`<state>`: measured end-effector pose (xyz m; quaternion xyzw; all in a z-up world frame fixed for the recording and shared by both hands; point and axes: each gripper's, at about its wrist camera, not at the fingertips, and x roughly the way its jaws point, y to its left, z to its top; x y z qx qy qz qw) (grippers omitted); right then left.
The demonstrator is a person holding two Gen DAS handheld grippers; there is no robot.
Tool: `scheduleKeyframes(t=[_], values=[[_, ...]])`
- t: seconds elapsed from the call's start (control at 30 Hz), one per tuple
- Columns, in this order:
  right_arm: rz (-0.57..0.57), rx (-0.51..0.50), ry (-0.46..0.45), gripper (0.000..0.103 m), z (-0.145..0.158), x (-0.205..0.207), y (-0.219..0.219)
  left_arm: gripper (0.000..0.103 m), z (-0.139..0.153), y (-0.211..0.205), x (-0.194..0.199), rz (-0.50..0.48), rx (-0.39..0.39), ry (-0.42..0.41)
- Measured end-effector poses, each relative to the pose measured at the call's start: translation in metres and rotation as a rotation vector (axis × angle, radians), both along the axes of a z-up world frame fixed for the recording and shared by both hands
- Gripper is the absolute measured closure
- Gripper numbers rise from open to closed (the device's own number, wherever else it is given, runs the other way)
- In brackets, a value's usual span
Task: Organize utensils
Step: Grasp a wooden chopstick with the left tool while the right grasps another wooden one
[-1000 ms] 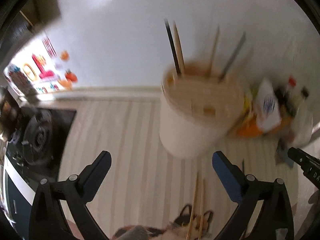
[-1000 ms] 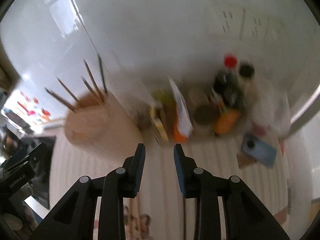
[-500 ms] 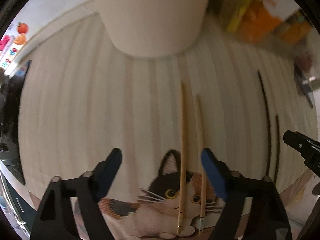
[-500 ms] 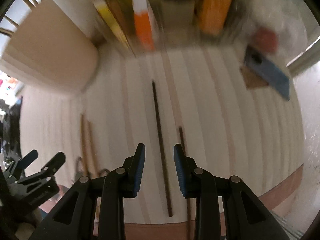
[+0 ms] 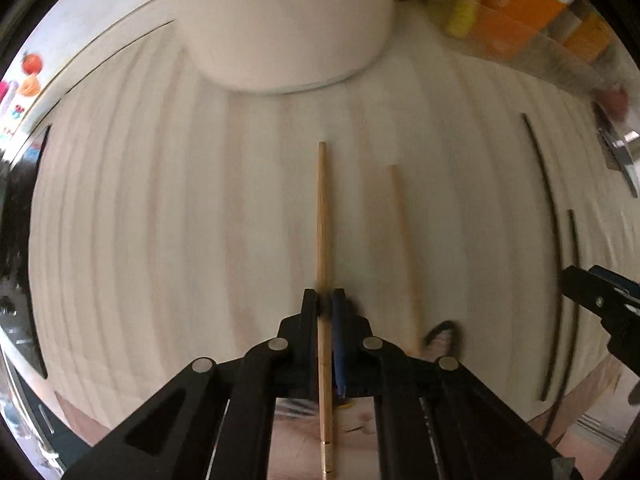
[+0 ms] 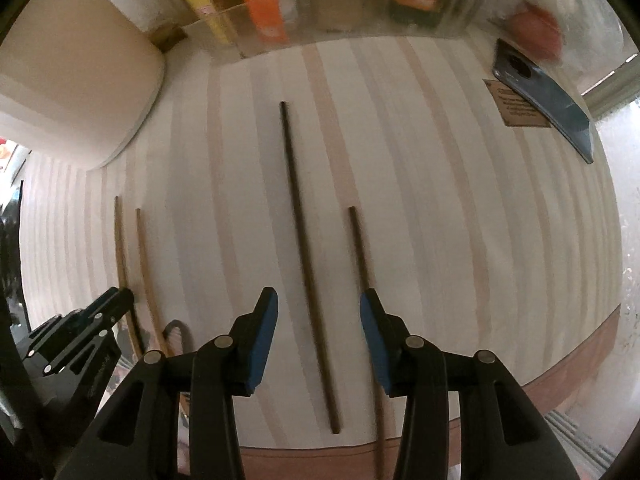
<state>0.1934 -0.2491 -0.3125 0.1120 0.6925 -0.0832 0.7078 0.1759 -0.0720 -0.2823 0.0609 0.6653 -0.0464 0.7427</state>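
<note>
**Left jaws closed on a bamboo chopstick; right jaws parted over a dark one**

Striped mat (image 6: 460, 216): spread flat over the counter, all four loose chopsticks laid on it lengthwise. A second ago both views looked out at the wall and the holder's top; now the mat is seen from straight above, so both tools have been brought down close to it.

Cream utensil holder (image 5: 288, 20): stood at the far edge of the mat, just beyond the bamboo pair. Earlier several sticks were seen standing in its top; that top is now out of frame. A clear tray of packets (image 6: 344, 4) is set beside it, and a dark phone (image 6: 548, 100) lies at the mat's right corner.

Left gripper (image 5: 325, 312): its jaws, wide apart a second ago, have just been closing and are now pinched on the left bamboo chopstick (image 5: 322, 216), gripped toward its near end. The second bamboo chopstick (image 5: 404, 240) lies just beside it, untouched.

Right gripper (image 6: 318, 320): its jaws have just been opening to a middling gap. The long dark chopstick (image 6: 298, 208) lies between the pads without being touched; the shorter-looking dark chopstick (image 6: 358, 248) runs under the right-hand pad.

Reading: one stick is judged secured and ready to be lifted to the holder; the right side is only lined up, and the neighbouring dark stick could be caught on closing.
</note>
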Motion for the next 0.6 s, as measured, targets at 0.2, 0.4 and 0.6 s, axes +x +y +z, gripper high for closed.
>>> scheduleKeyframes(t=[0.2,0.4,0.6], values=[[0.076,0.055,0.007,0.058,-0.001,0.008,0.042,0.099,0.001,0.058,-0.013,0.131,0.015,0.018],[0.185,0.065,0.036,0.058,-0.016,0.015,0.105,0.098,0.003,0.084,-0.023,0.200,0.009,0.019],[0.276,-0.046,0.080,0.059,-0.028,0.008,0.139,0.098,0.005,0.109,-0.032,0.202,-0.005,0.016]])
